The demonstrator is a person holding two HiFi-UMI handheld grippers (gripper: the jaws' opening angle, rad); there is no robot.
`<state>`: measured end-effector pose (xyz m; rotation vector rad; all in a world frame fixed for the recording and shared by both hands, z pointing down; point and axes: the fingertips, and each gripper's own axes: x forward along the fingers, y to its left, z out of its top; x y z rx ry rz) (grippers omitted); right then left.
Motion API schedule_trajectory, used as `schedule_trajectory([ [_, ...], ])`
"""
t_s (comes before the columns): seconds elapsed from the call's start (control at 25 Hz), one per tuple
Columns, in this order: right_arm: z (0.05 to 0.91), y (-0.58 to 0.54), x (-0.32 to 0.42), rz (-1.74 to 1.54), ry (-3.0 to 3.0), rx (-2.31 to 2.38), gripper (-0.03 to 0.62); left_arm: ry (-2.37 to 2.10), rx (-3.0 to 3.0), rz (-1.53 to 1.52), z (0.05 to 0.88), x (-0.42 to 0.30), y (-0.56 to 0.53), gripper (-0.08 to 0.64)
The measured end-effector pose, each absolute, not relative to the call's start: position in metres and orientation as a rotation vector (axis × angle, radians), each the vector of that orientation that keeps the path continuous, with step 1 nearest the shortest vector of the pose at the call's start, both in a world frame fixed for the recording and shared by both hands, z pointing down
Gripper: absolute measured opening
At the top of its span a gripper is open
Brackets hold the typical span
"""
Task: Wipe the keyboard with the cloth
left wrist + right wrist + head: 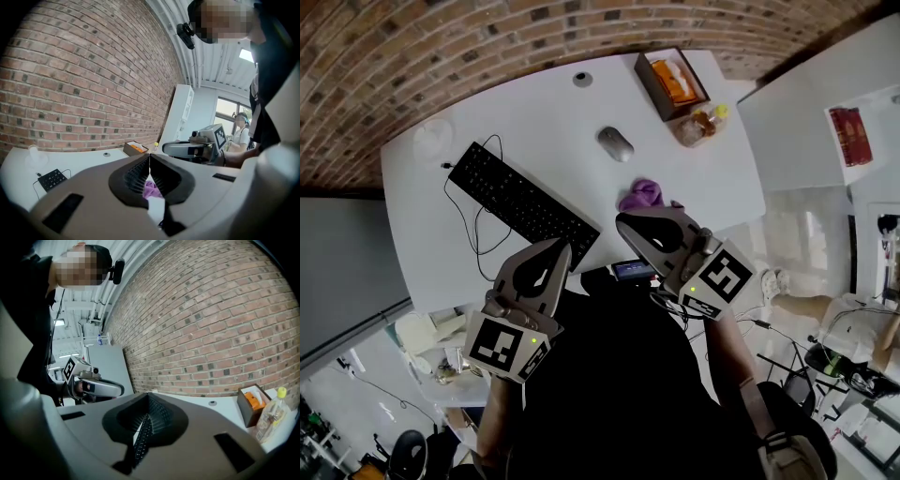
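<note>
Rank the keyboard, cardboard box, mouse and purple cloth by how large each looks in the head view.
1. keyboard, clearly largest
2. cardboard box
3. mouse and purple cloth: too alike to rank

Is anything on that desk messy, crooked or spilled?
Only small things: the long black keyboard lies diagonally across the white table rather than square to its edge, and the crumpled purple cloth sits bunched near the front edge. Nothing looks spilled or broken.
</note>
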<state>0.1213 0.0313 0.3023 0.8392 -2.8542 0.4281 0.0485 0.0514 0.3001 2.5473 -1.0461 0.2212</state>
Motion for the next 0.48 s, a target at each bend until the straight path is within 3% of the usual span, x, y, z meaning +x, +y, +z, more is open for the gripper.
schedule_trajectory([
  [0.48, 0.3026, 0.028, 0.1287, 0.421, -2.842, 0.865, 0.017, -1.036, 2.537, 0.229, 0.3024, 0.0511, 0.0493, 0.014],
])
